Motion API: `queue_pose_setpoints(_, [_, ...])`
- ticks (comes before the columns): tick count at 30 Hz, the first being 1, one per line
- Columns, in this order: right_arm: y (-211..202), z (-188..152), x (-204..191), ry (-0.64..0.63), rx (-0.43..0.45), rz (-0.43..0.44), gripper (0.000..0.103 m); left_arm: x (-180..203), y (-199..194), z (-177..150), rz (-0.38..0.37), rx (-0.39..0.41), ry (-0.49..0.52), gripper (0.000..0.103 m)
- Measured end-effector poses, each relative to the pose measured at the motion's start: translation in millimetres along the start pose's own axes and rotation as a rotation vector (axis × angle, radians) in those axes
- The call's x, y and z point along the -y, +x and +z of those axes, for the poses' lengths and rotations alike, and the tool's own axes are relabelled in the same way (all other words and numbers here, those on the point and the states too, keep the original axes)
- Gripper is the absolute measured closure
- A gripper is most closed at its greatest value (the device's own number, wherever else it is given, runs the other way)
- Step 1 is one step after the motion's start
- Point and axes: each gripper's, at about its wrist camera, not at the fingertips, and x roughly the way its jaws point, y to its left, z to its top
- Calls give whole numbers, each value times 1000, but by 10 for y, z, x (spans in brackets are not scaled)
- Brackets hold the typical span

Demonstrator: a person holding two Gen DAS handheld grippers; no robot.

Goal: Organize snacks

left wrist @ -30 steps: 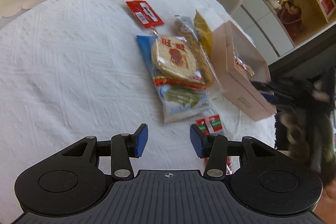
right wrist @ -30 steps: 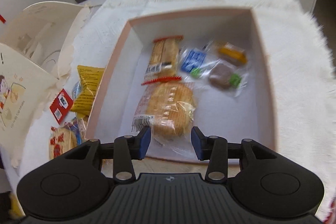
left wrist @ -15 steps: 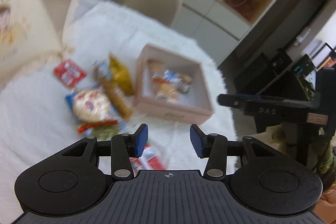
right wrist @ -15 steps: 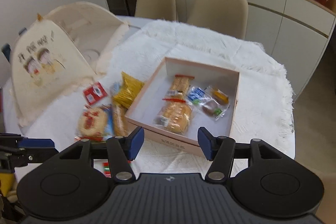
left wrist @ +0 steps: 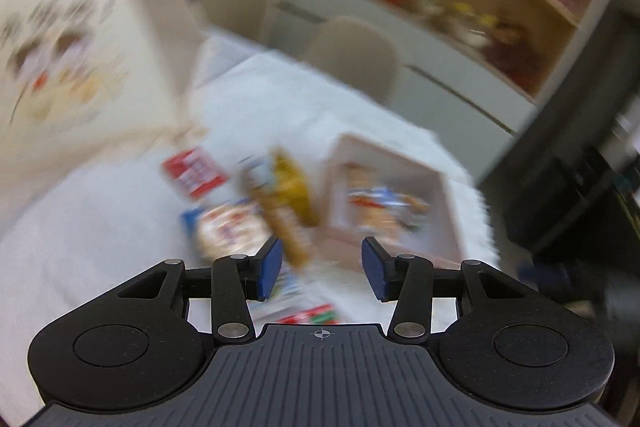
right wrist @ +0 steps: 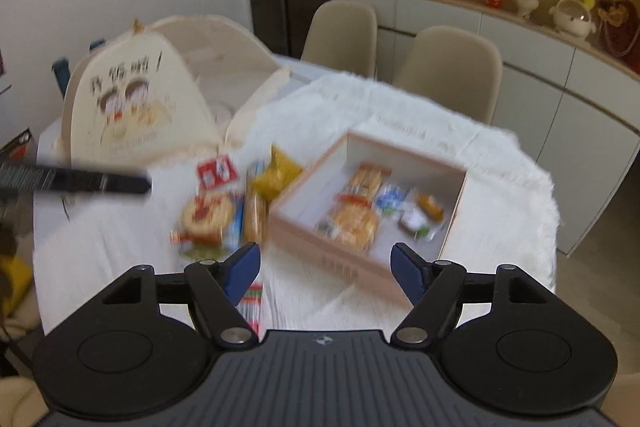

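Left gripper (left wrist: pixel 322 269): blue pads spread, nothing between them, raised above the near table edge. Left wrist view heavily motion-blurred, fine detail unreadable.

Right gripper (right wrist: pixel 325 273): fingers spread wider, empty, also held above the near edge of the table.

Pink box (right wrist: pixel 312 231) at centre-right of right wrist frame, open top, sitting on white tablecloth (right wrist: pixel 480 195). Inside: orange round cracker pack (right wrist: pixel 354 221) toward the near wall, red-trimmed biscuit pack (right wrist: pixel 368 179) behind it, small blue-white sachet (right wrist: pixel 390 199) and two small wrapped sweets (right wrist: pixel 424 215) at the right side. Same box (left wrist: pixel 448 211) at centre-right in left wrist view, contents smeared.

Loose snacks just left of the box, on the cloth: yellow bag (right wrist: pixel 278 173) touching or nearly touching the box's left wall, long biscuit pack (right wrist: pixel 254 213) below it, round rice-cracker pack (right wrist: pixel 206 217) further left, red packet (right wrist: pixel 216 171) above that. Small red-green packet (right wrist: pixel 252 301) at lower centre, partly hidden behind the right gripper's left finger.

Cream mesh food cover (right wrist: pixel 132 103) with cartoon print at left of frame, standing on the table beyond the snacks. Two beige chairs (right wrist: pixel 448 67) behind the table. Dark blurred bar (right wrist: pixel 80 181) crossing mid-left of the right wrist frame, identity unclear.
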Motion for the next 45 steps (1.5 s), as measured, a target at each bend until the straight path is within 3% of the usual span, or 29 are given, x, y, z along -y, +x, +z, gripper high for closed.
queue_pose_setpoints(3, [290, -311, -12, 20, -40, -9, 30, -314, 303, -39, 35, -60, -105, 54])
queue_pose_setpoints(6, [580, -509, -27, 76, -106, -8, 30, -403, 608, -40, 27, -133, -119, 54])
queue_pose_setpoints(9, [799, -617, 9, 142, -157, -9, 30, -276, 836, 69, -6, -124, -61, 54])
queue_pose_setpoints(13, [887, -607, 101, 171, -133, -80, 30, -135, 1193, 368, -27, -63, 27, 54])
queue_pose_setpoints(17, [1030, -530, 99, 169, -156, -115, 30, -33, 1714, 700, 47, -55, 88, 54])
queue_pose_setpoints(21, [1097, -474, 69, 206, -176, -119, 30, -6, 2188, 817, 134, -115, 169, 49])
queue_pose_setpoints(27, [1207, -380, 144, 245, -189, -145, 30, 4, 1999, 602, 66, -132, 356, 53])
queue_pose_setpoints(30, [1257, -343, 145, 263, -193, -92, 30, -126, 1795, 455, 66, -154, 399, 52])
queue_pose_setpoints(32, [1298, -320, 75, 258, -197, -35, 30, -311, 1705, 425, 67, -157, 346, 52])
queue_pose_setpoints(34, [1326, -291, -46, 228, -197, -5, 30, -480, 1609, 386, 147, -161, 312, 68])
queue_pose_setpoints(36, [1343, -224, -196, 172, -190, 16, 30, -677, 1511, 350, 171, -152, 248, 73])
queue_pose_setpoints(40, [1422, -24, -383, 96, -166, 62, 30, -1071, 1197, 284, 58, -117, 11, 72])
queue_pose_setpoints(45, [1884, 194, -534, 144, -199, 93, 31, -1274, 937, 125, 16, -84, -139, 72])
